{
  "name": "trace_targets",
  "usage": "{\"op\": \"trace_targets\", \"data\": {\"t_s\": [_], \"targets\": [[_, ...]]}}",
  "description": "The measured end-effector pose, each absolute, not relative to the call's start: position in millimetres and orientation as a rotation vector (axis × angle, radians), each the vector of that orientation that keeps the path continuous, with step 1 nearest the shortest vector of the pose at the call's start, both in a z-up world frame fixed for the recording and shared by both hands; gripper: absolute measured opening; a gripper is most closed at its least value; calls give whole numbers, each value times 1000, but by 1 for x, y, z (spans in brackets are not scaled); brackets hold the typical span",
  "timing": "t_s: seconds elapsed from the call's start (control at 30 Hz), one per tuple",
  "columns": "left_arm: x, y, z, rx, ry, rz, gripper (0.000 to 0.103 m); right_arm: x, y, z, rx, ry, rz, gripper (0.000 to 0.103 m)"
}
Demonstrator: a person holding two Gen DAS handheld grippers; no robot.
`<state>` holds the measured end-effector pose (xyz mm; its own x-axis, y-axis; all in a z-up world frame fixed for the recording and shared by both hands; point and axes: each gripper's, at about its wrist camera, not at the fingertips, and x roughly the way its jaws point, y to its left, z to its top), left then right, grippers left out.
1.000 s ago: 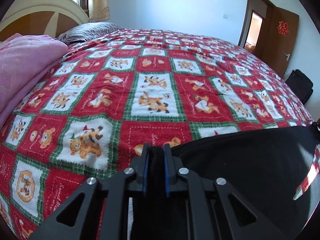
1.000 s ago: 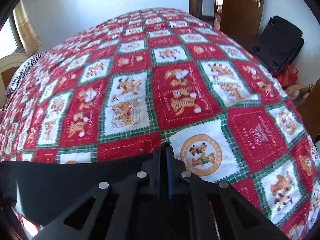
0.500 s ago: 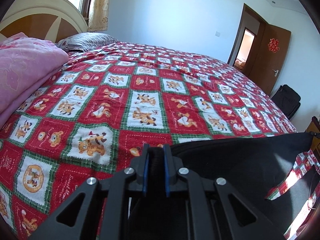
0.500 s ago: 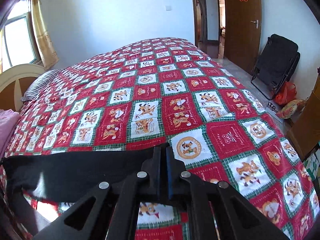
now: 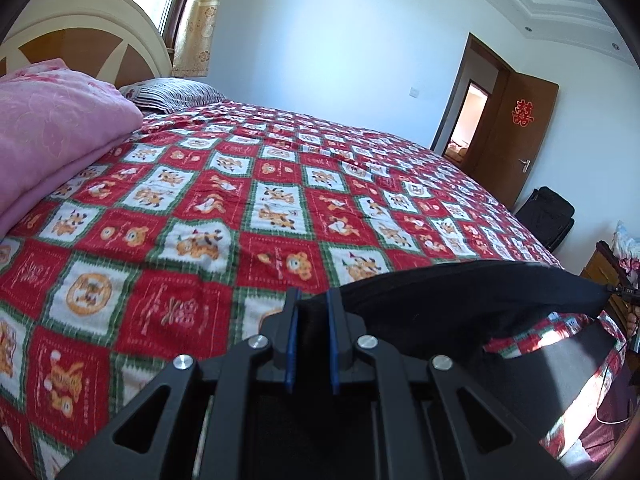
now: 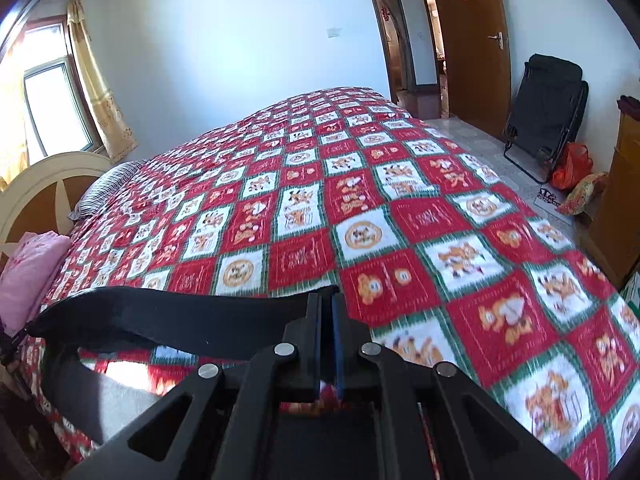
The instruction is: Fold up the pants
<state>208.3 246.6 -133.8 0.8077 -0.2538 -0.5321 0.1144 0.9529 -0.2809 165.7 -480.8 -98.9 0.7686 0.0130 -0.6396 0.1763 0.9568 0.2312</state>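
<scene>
Black pants (image 5: 460, 300) hang stretched between my two grippers, lifted off the bed's near edge. My left gripper (image 5: 312, 300) is shut on one end of the top edge, with black cloth bunched between its blue pads. From there the fabric runs right to the far corner, where the other gripper's tip (image 5: 620, 291) shows. In the right wrist view the pants (image 6: 172, 316) stretch leftward, and my right gripper (image 6: 327, 300) is shut on their near corner. The lower part of the garment hangs below the taut edge, partly hidden by the gripper bodies.
A bed with a red, white and green patterned bedspread (image 5: 280, 208) fills both views. A folded pink blanket (image 5: 52, 132) and a striped pillow (image 5: 172, 94) lie by the headboard (image 5: 80, 36). A black folding chair (image 6: 548, 108) and an orange bag (image 6: 572, 164) stand by the door (image 6: 472, 40).
Both grippers have risen and drawn back from the bed with the pants still held. The black cloth has lifted off the bedspread and now hangs in a taut band between them.
</scene>
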Motion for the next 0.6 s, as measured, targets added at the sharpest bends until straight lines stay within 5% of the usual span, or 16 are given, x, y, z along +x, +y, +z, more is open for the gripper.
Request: {"op": "trace_targets", "data": {"t_s": [0.6], "targets": [[132,285,-189,-289,636,-111,13,80,-474,-151,212,808,-118,6]]}}
